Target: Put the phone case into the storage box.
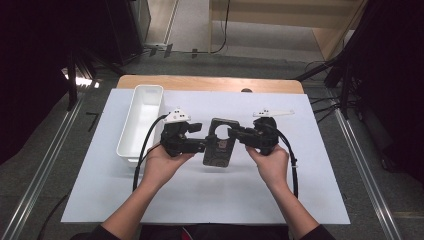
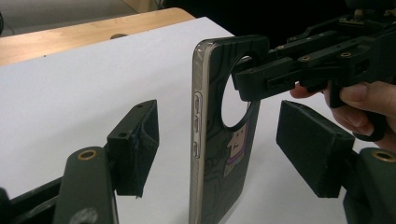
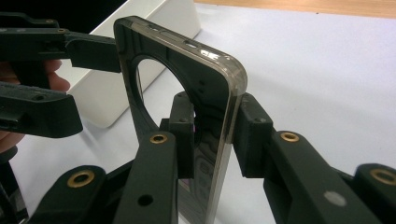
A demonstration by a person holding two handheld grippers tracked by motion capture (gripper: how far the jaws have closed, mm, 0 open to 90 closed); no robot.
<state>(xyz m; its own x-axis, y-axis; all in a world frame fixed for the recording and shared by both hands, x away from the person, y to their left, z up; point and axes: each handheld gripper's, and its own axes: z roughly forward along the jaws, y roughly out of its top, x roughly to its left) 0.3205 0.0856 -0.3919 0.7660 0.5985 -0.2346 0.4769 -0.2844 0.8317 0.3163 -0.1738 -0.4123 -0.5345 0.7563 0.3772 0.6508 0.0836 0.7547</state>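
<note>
Phone case (image 1: 218, 145), dark with a big round hole, sits over the white sheet (image 1: 210, 200) on the table, between both grippers. Beside it lies a long white tray (image 1: 141, 120). The right gripper (image 1: 239, 134) pinches the case's top end, a pad on each face, seen up close in the right gripper view (image 3: 212, 135). The left gripper (image 2: 217, 144) is spread wide, its pads apart from the case (image 2: 219, 140). That view shows side buttons and a small cartoon picture; no words can be read.
</note>
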